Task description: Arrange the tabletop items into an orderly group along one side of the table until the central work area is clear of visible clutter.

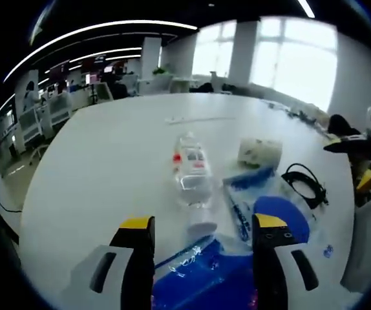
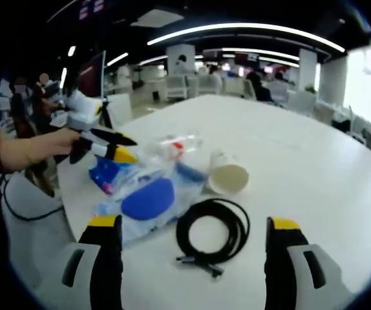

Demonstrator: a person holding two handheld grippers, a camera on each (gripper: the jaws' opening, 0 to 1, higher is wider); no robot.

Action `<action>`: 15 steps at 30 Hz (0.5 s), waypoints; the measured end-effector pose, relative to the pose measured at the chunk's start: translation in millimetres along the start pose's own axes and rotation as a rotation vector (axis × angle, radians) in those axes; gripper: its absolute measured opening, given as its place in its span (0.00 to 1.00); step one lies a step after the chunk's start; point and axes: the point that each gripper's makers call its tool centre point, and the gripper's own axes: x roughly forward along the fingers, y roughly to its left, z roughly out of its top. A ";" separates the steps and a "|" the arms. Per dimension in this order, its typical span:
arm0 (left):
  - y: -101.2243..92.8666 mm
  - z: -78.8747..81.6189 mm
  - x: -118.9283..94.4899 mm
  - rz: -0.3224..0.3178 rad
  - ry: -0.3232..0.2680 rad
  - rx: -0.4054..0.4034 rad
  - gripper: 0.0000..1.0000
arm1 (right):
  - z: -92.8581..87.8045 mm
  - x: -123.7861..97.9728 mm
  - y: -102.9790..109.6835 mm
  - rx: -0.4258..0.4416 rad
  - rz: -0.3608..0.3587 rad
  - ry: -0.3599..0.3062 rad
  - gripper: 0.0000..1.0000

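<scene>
My left gripper [image 1: 203, 223] is open, low over a blue plastic packet [image 1: 198, 271]. Ahead of it a clear plastic bottle [image 1: 192, 171] lies on its side. A paper cup [image 1: 260, 152], a blue oval piece [image 1: 282, 216] and a black cable [image 1: 305, 183] lie to the right. My right gripper [image 2: 194, 224] is also open, just above the coiled black cable [image 2: 211, 236]. Beyond it lie the tipped paper cup [image 2: 227, 174], the blue oval piece [image 2: 148, 199] on clear wrapping, and the bottle [image 2: 172, 147]. A hand [image 2: 50, 145] holds the left gripper [image 2: 126, 147] over the blue packet [image 2: 105, 174].
All the items sit bunched near one edge of a large white table [image 1: 108, 155]. A thin white strip [image 1: 192, 119] lies farther out on it. The right gripper [image 1: 366, 139] shows at the right edge. Office desks and chairs [image 2: 117, 106] stand beyond the table.
</scene>
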 end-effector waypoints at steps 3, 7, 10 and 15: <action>-0.8 6.1 2.9 -0.011 -0.050 -0.028 0.49 | -1.6 -0.4 -1.0 0.002 -0.003 0.001 0.89; 1.4 1.5 6.9 -0.003 -0.025 -0.015 0.46 | -1.8 -0.1 -2.2 0.002 -0.007 -0.007 0.89; 2.0 0.2 8.2 -0.004 -0.024 -0.018 0.44 | -0.1 1.3 -2.9 -0.008 -0.010 -0.024 0.88; -0.2 -1.7 12.7 -0.013 -0.020 -0.029 0.38 | -0.3 6.7 -3.1 -0.017 -0.003 -0.032 0.88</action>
